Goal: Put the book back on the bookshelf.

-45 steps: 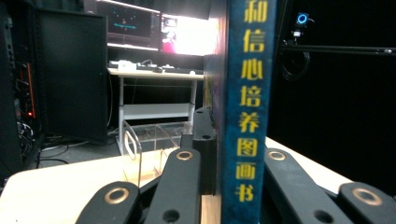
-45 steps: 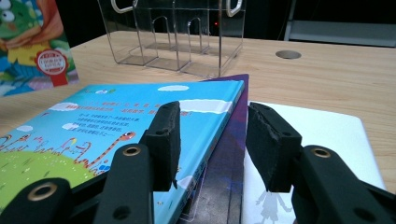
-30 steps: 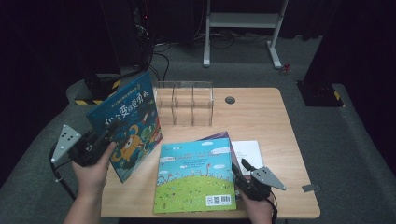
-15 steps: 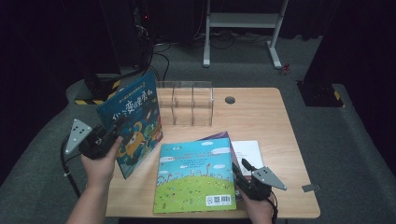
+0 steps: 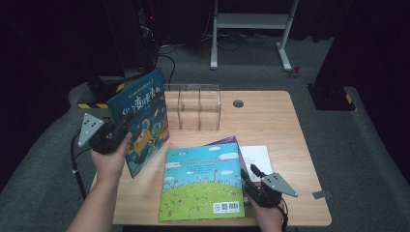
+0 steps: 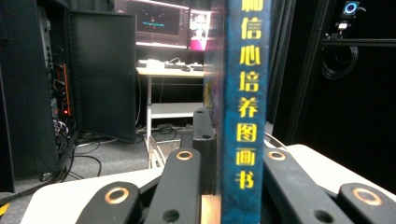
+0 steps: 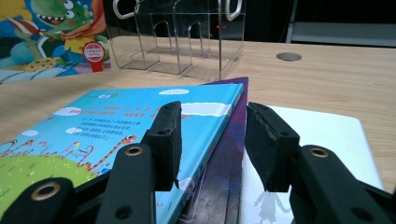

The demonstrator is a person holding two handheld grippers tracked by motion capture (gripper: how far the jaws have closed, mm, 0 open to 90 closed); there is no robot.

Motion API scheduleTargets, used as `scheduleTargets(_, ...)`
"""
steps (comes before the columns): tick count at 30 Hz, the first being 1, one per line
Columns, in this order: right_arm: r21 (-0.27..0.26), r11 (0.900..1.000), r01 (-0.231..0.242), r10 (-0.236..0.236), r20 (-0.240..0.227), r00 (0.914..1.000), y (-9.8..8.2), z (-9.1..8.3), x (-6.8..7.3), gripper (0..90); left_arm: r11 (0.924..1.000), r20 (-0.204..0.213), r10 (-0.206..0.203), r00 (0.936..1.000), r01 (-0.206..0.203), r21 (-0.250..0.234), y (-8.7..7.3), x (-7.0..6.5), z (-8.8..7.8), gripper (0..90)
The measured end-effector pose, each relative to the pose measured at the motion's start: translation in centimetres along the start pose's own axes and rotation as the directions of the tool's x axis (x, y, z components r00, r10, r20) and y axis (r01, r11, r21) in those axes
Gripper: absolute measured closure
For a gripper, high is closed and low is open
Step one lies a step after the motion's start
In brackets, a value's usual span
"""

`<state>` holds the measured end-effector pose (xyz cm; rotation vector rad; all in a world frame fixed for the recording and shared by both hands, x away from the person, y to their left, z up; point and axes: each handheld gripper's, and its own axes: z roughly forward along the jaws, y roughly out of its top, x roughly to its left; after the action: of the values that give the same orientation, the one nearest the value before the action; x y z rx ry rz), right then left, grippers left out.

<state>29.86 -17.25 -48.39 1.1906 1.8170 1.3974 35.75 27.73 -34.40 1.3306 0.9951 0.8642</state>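
While the left tongs pinch the blue monster book by its spine, we hold it upright and tilted over the left edge of the worktop, just left of the clear acrylic rack. In the left gripper view the spine sits clamped between the black jaws. Our right tongs stand spread, pinching nothing, their jaws either side of the right edge of the meadow-cover book. That book lies flat on a purple book, with a white sheet beside it.
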Motion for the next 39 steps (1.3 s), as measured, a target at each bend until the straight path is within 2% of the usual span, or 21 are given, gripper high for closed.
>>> scheduleTargets(12,-0.006,1.0,-0.008,0.008,-0.001,1.0,0.0,-0.1,-0.1,56.5,0.9999,-0.027,0.007,0.9996,-0.007,0.009,0.6,0.3,2.5,83.1)
scheduleTargets(20,-0.01,1.0,-0.015,0.015,-0.002,0.9999,0.1,-0.2,-0.2,56.7,1.0,-0.045,0.0,0.999,0.0,-0.003,1.1,0.6,4.1,83.2)
scheduleTargets(27,-0.013,1.0,-0.018,0.018,-0.001,0.9998,0.0,-0.2,-0.4,56.9,0.9999,-0.068,-0.002,0.9977,0.001,-0.016,1.6,0.8,6.2,83.1)
scheduleTargets(38,-0.018,0.999,-0.028,0.028,-0.005,0.9996,0.0,-0.3,-0.5,57.3,0.9998,-0.113,-0.013,0.9935,0.011,-0.013,1.1,1.5,9.0,83.1)
scheduleTargets(39,-0.019,0.999,-0.037,0.037,-0.007,0.9993,0.0,-0.4,-0.5,57.4,0.9998,-0.121,-0.013,0.9926,0.011,-0.014,0.9,1.5,9.7,83.1)
